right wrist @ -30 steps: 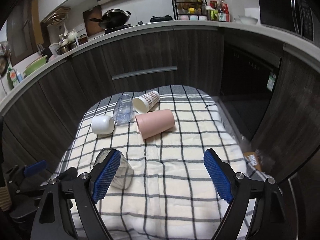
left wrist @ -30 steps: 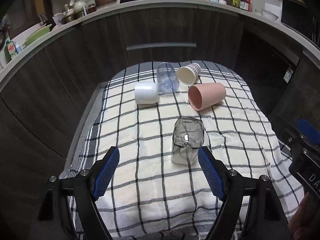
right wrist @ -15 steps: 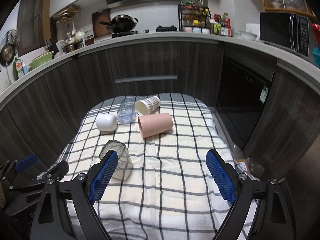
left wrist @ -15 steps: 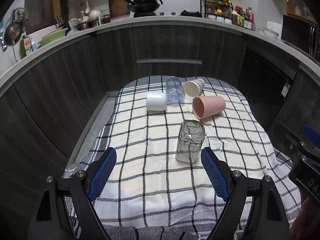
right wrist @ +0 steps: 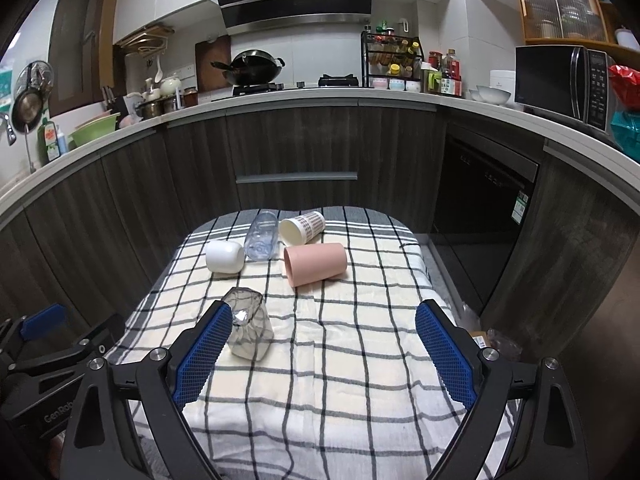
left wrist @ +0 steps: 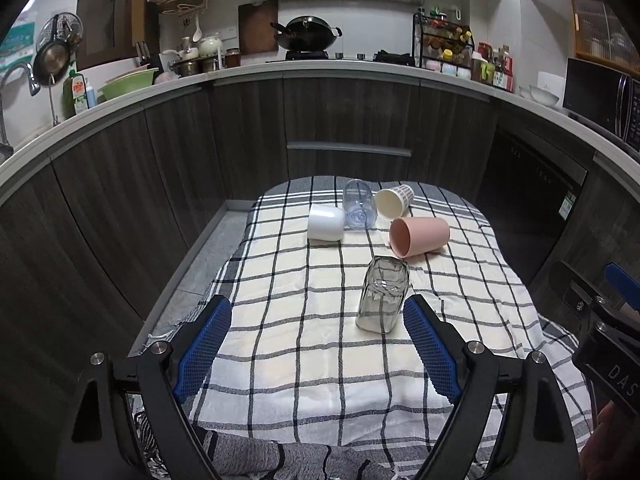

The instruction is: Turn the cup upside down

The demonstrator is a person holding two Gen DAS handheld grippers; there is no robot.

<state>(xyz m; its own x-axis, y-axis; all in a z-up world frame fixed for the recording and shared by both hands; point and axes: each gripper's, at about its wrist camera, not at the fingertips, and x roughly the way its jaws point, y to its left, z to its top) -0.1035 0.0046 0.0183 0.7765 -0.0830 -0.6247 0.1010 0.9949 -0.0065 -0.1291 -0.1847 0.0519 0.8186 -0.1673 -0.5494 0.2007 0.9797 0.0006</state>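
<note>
Blue ribbed pads line both tools, and each pair stands spread wide with nothing between them. The left gripper (left wrist: 318,344) hangs above the near part of the checked cloth (left wrist: 280,360), touching nothing; its right-hand pad sits just beside the smoky glass cup (left wrist: 382,296) without contact. That cup stands mouth-down on the cloth, nearest of 5. The right gripper (right wrist: 324,352) is equally agape and holds nothing; from its own camera, 1 pad overlaps the glass cup (right wrist: 250,328) and hides part of its side. Farther back lie 4 cups on their sides: the white cup (left wrist: 326,222), the clear blue cup (left wrist: 359,208), the patterned paper cup (left wrist: 394,202) and the pink cup (left wrist: 418,236). The cloth's near edge is cut off behind the tool frames.
</note>
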